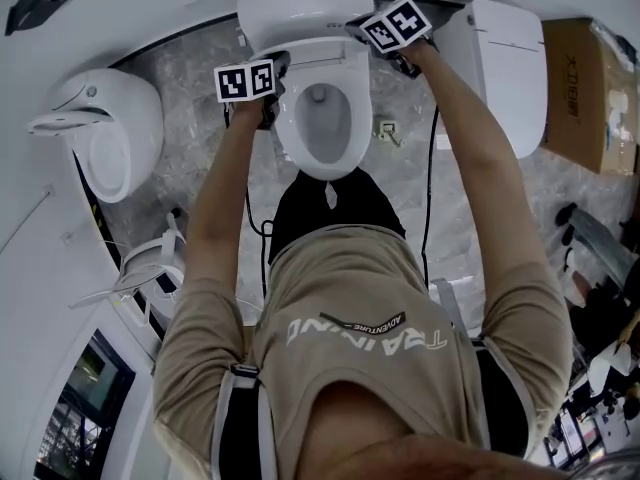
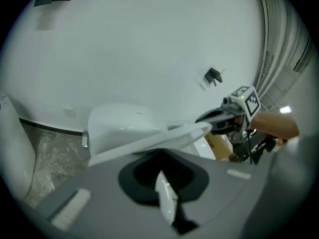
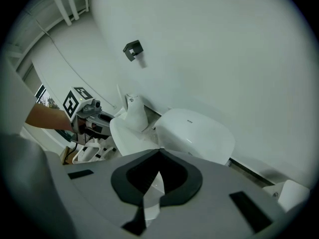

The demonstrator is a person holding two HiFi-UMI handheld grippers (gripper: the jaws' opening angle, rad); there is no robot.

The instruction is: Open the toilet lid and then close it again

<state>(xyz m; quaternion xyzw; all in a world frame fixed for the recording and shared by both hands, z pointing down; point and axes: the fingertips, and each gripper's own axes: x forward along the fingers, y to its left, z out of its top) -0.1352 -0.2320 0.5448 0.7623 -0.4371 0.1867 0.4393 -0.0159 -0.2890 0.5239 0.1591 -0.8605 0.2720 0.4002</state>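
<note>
Three white toilets [image 1: 322,133] [image 1: 505,63] [image 1: 100,133] along the wall [image 1: 150,8], two hand-held grippers [image 1: 270,118] [image 1: 372,40], one cardboard box [image 1: 585,93], one person [image 1: 350,298].

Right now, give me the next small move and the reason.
Probably ease the lid a little further back toward the rear body, both sides together: left gripper and right gripper, jaws shut, sit at its two side edges, and it stands half raised over the uncovered bowl, not yet leaning back.
</note>
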